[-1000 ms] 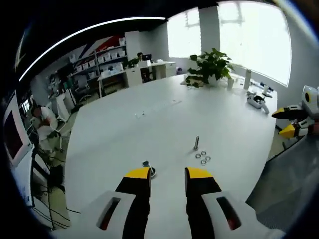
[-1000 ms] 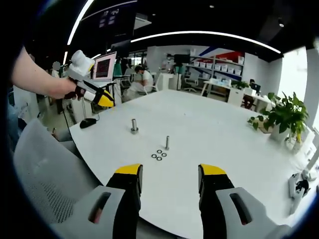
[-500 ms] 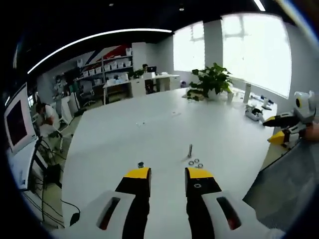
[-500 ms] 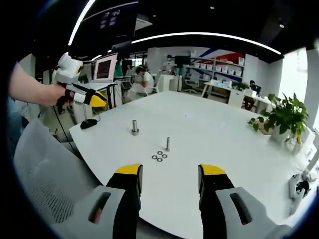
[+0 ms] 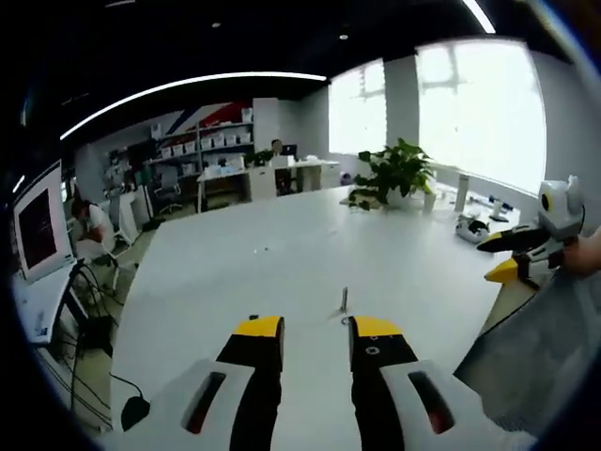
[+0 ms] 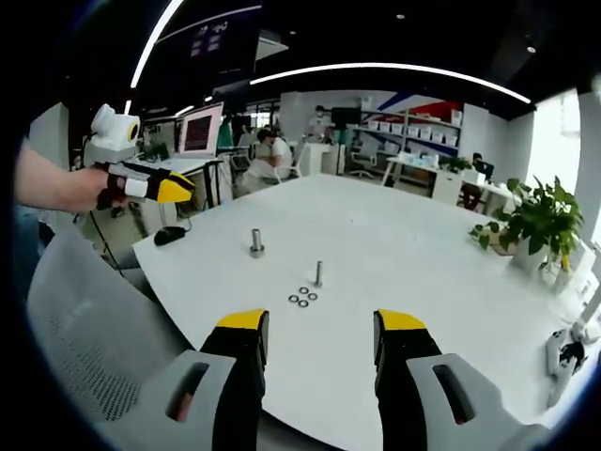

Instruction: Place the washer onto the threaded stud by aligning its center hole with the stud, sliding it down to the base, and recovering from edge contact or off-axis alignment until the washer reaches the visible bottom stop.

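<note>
On the white table, three small washers lie in a cluster just in front of a thin threaded stud. A thicker stud on a round base stands further left. My right gripper is open and empty, held well back from the washers near the table edge. My left gripper, held by a hand, hovers off the table's left corner. In the left gripper view, my left gripper is open and empty, with the thin stud just beyond its tips and the right gripper at far right.
A black computer mouse lies at the table's left corner. A potted plant stands at the far right, with small items near the right edge. A grey mesh chair back is close at lower left. People sit at desks behind.
The left gripper has drawn back and risen away from the table; in its view the studs and washers have slid down toward the jaws. The right gripper has held still.
</note>
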